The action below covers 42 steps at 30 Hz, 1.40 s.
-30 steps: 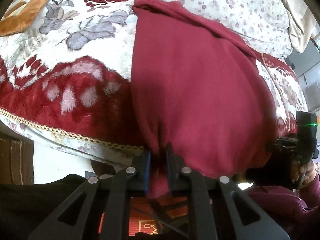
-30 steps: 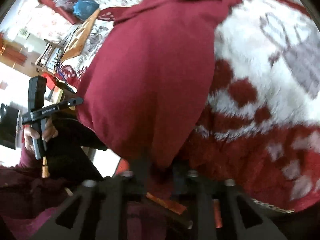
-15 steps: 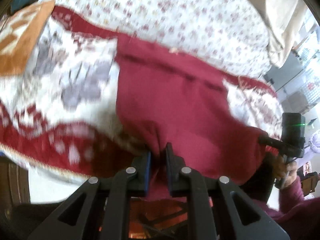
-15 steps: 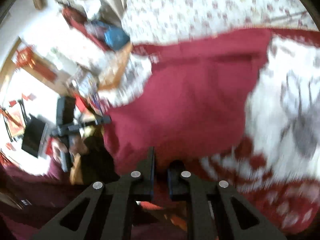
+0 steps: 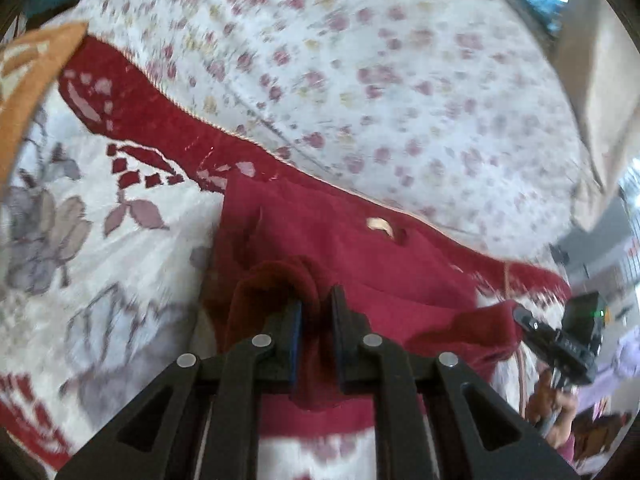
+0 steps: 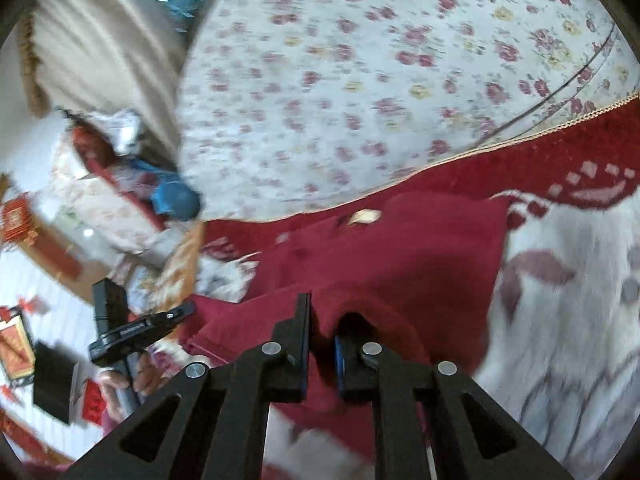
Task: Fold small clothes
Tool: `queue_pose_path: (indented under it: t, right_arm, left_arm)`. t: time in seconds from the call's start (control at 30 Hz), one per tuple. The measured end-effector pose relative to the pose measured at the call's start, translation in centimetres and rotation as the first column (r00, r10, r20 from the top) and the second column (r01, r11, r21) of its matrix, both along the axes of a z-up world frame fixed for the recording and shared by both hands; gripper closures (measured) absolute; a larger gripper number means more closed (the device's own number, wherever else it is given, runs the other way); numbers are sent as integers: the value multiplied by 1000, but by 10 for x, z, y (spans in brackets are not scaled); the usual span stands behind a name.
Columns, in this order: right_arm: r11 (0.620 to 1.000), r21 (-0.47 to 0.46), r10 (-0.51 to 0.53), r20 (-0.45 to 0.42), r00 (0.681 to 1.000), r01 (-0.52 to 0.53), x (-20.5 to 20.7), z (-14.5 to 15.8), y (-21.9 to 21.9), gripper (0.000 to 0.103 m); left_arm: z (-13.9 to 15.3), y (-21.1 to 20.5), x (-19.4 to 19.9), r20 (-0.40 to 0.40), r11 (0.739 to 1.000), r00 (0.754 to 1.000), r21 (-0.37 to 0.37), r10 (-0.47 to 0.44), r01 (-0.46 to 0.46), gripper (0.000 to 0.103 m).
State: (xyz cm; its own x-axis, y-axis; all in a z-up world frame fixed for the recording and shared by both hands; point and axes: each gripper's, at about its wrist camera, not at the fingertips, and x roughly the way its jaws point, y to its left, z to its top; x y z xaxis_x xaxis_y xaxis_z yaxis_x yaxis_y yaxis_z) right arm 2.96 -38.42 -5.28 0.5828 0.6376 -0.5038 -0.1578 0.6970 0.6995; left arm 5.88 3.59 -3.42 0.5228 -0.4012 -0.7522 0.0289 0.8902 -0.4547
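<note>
Maroon garment (image 5: 360, 264) corners are being clamped by each hand-held gripper (image 5: 316, 316) (image 6: 322, 328); uneven release risks a skewed fold.

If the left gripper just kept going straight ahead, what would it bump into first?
Probably the red garment it already pinches: the left gripper points along its spread cloth on the blanket. Depth is unclear.

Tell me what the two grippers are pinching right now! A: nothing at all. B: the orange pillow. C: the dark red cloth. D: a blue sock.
C: the left gripper and the right gripper each have their jaws closed on a bunched edge of the dark red cloth lying on the flowery blanket.
</note>
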Motion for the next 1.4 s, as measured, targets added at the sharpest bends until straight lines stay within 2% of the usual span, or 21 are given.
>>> queue_pose_path:
  t: [0.13,0.23,0.3,0.33,0.37,0.4,0.43,0.47,0.53,0.63,0.73,0.83,0.9,0.93,0.97,1.0,1.03,1.1,1.17,1.27,1.4]
  right_arm:
    - [999,-4,-52,-66,996,52,44,-30,-6,92]
    - [998,13,-66,-125,990,68,67,-49,-10,90]
    - [994,68,-73,-153,986,84,69,-53,-17,85]
    - [990,103,-82,-146,986,98,64,-51,-24,83]
    - [989,109,-85,-136,987,100,60,-48,-26,74]
    - [989,82,-113,-107,988,122,50,-39,-30,51]
    - [987,57,-143,-83,986,148,43,-32,-33,39]
    - [983,29,-180,-38,983,181,31,-21,-38,34]
    - [990,9,-144,11,990,143,18,-5,-35,35]
    - [993,-98,-53,61,997,59,9,9,-8,39]
    - [977,-212,34,34,999,-26,26,6,26,42]
    - [935,-355,-11,-10,1000,7,66,-12,45,42]
    - [854,-516,-107,-51,993,66,99,-36,45,43]
    - [837,-542,-142,-77,987,78,106,-44,41,44]
    - [852,-516,-162,-102,981,87,112,-51,34,46]
    - [873,-476,-172,-96,980,107,110,-50,28,46]
    - [879,-464,-173,-87,981,114,107,-47,24,46]
    - [874,-466,-187,-64,980,137,95,-35,16,44]
    - [850,-497,-218,-29,976,175,76,-20,8,43]
    - [887,-444,-157,-35,987,125,46,-8,4,43]
    - [903,-420,-121,-59,991,85,7,-10,9,43]
  left_arm:
    - [-25,-4,36,-32,999,999,-8,39,-39,90]
    - [-34,-3,55,-26,999,998,-14,52,-52,86]
    - [-37,2,61,-30,997,998,-46,63,-64,76]
    - [-36,5,62,-27,996,997,-61,68,-70,59]
    - [-33,8,61,-14,994,996,-69,84,-84,40]
    - [-28,11,59,5,993,995,-58,104,-104,34]
    - [-22,15,55,35,991,991,-45,130,-129,31]
    - [-17,18,53,52,990,989,-42,140,-138,31]
    - [-13,21,50,58,990,988,-41,140,-138,31]
    - [-12,22,46,60,987,985,0,160,-160,31]
    - [-17,23,45,49,985,984,25,171,-172,31]
    - [-24,21,50,24,984,985,53,171,-172,30]
    - [-30,18,51,20,980,986,112,165,-166,30]
    - [-32,17,51,18,976,986,143,164,-165,30]
    - [-34,16,51,11,972,987,174,160,-160,30]
    - [-36,15,52,5,971,988,184,155,-153,30]
    - [-38,16,52,-3,971,989,187,150,-147,30]
    - [-40,16,50,-15,971,989,194,145,-139,30]
    - [-40,14,49,-17,969,990,210,139,-132,30]
    - [-36,10,45,-8,970,992,212,127,-122,30]
    - [-31,6,34,-1,977,996,193,92,-90,28]
